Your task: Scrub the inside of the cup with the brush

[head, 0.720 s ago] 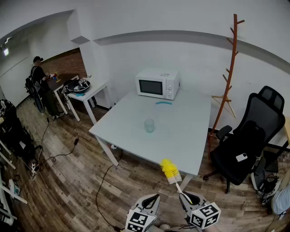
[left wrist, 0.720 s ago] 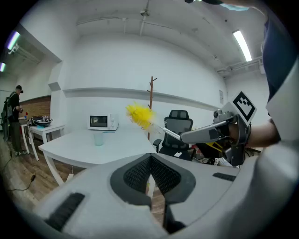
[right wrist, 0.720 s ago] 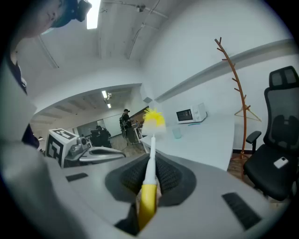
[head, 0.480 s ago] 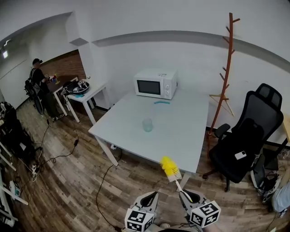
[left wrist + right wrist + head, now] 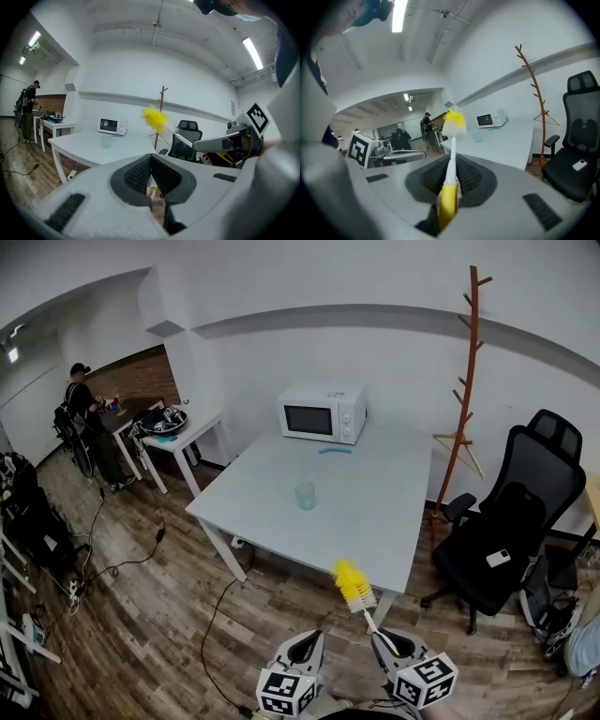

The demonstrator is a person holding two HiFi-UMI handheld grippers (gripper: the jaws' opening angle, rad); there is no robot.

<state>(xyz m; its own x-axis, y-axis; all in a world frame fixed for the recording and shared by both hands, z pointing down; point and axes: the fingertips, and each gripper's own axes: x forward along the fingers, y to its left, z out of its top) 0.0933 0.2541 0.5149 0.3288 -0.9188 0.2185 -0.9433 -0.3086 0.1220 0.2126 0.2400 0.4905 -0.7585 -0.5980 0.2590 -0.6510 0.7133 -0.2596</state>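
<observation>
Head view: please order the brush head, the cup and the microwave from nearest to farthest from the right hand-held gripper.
1. The brush head, just ahead of the right hand-held gripper, before the table.
2. The cup, at the table's middle.
3. The microwave, at the table's far edge.

we find the cup (image 5: 306,495) too small to see inside. the brush (image 5: 354,589) handle's end hides between the fingers of the right gripper (image 5: 384,643), itself cropped by the bottom edge.
</observation>
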